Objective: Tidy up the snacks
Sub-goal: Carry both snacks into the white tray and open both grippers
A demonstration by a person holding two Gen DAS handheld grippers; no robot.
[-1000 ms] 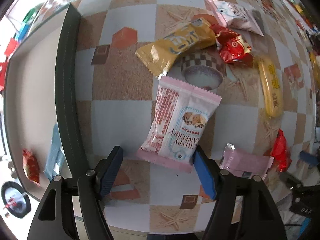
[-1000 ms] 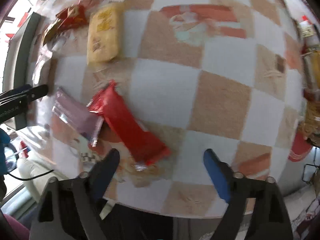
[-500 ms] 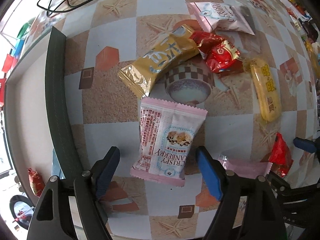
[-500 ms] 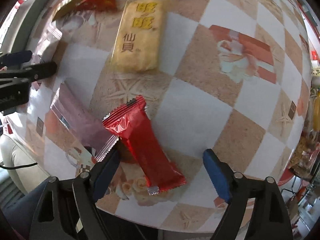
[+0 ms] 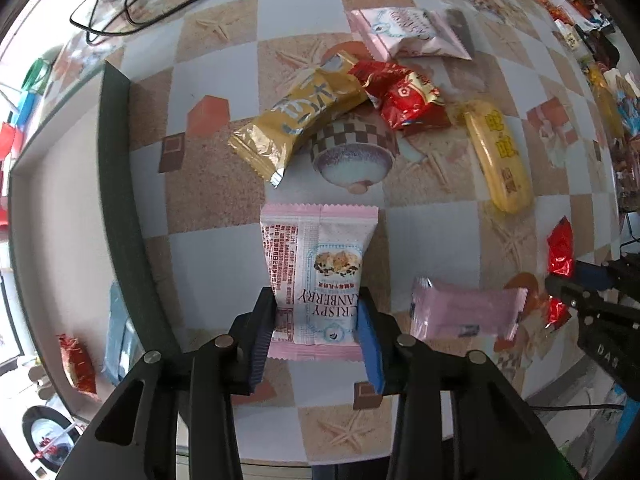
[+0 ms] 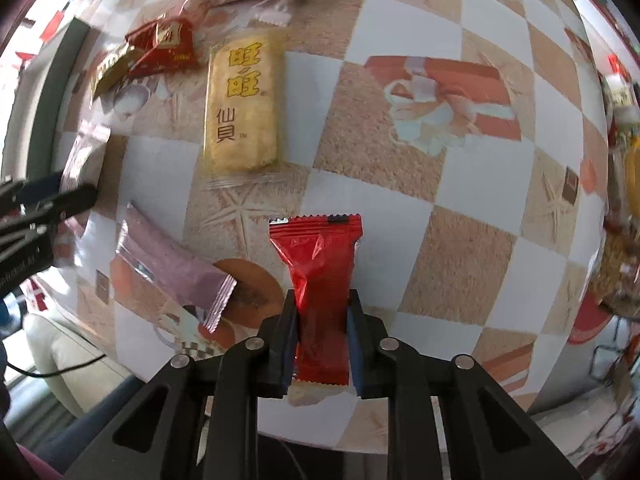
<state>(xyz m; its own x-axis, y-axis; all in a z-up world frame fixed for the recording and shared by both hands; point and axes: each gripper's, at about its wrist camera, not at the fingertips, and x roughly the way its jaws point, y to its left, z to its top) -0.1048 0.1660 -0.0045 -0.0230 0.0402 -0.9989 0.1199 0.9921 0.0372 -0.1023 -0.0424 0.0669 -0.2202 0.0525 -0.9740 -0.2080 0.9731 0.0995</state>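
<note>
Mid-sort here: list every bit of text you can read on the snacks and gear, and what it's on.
"CRISPY CRANBERRY": pink-and-white packet in the left tongs.
"旺旺 仙貝": yellow rice-cracker pack.
Gold wrapper, red pouch, pink bar: print unreadable.
Red wrapper in the right tongs: no legible text.

Lower edges of the pink cranberry packet point(image 5: 318, 280) and red packet point(image 6: 320, 292) hidden between gripper fingers.

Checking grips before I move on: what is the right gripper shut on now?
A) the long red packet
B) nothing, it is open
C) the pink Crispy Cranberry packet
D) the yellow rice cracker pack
A: in the right wrist view the right gripper has both fingers pressed against the long red packet, while the yellow rice cracker pack lies apart on the table.
</note>
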